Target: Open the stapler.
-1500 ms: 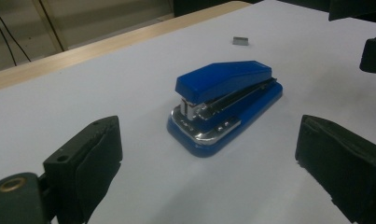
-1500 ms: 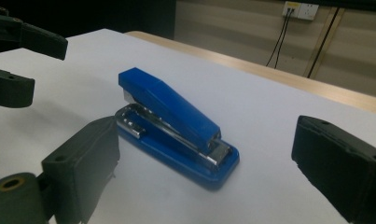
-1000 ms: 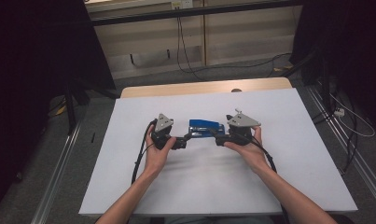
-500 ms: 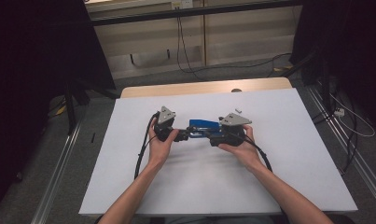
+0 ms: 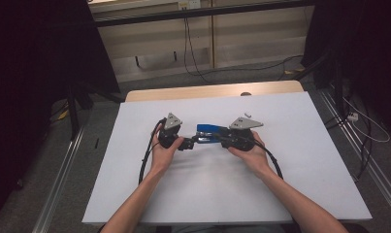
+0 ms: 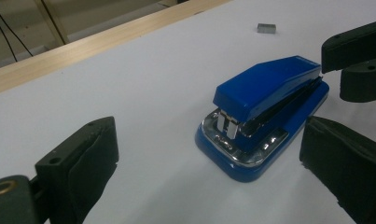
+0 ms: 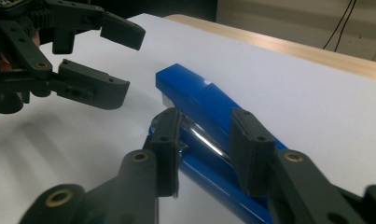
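A blue stapler (image 5: 210, 131) lies on the white table (image 5: 304, 170) between my two hands. My right gripper (image 7: 206, 144) has just been closing, and its pads now press on the sides of the stapler (image 7: 195, 100) near its rear end. My left gripper (image 6: 209, 186) stands wide open, facing the stapler (image 6: 265, 88) from the other end. Its jaws sit on either side of the stapler's chrome front without touching it. In the high view the left gripper (image 5: 190, 142) and the right gripper (image 5: 222, 140) point at each other.
A small grey block (image 6: 266, 28) lies on the table beyond the stapler, seen as a pale speck (image 5: 248, 115) from above. A wooden strip (image 5: 207, 92) borders the far edge. Cables trail from both grippers, and more lie on the floor behind.
The right gripper's jaws have come together around the stapler's rear end. Both hands have edged slightly inward and away from the person, and the left jaws stay wide.
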A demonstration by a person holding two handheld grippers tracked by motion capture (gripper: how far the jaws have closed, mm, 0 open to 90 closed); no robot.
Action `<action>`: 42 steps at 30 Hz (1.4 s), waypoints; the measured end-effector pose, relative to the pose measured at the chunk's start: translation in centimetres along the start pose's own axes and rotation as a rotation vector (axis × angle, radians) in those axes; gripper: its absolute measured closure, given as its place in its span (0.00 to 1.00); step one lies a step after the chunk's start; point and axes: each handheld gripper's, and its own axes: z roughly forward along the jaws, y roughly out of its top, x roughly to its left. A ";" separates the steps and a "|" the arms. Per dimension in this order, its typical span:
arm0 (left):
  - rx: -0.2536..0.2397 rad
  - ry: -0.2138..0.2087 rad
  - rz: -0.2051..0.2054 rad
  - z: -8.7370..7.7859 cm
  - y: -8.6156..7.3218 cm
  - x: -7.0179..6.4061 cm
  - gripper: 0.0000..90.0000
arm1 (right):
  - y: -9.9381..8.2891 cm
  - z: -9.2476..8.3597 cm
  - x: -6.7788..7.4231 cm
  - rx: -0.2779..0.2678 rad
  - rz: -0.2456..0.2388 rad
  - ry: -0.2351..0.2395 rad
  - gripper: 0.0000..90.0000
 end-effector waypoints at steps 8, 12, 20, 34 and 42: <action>0.051 0.031 -0.014 0.4 -0.5 0.0 0.06 | 0.1 0.7 0.3 -0.001 -0.014 0.014 0.97; 0.058 0.046 -0.020 0.3 -0.5 0.1 0.07 | 0.1 1.5 1.1 0.026 -0.053 0.021 1.00; 0.063 0.054 -0.041 0.1 -0.6 0.4 0.21 | 0.2 2.1 1.2 0.056 -0.052 0.016 1.00; 0.105 0.012 -0.025 0.5 -0.6 -0.4 0.82 | 0.0 2.6 1.0 0.112 -0.074 0.001 1.00; 0.108 0.017 -0.015 0.9 -0.4 -0.4 1.00 | 0.0 3.0 1.0 0.134 -0.084 0.001 1.00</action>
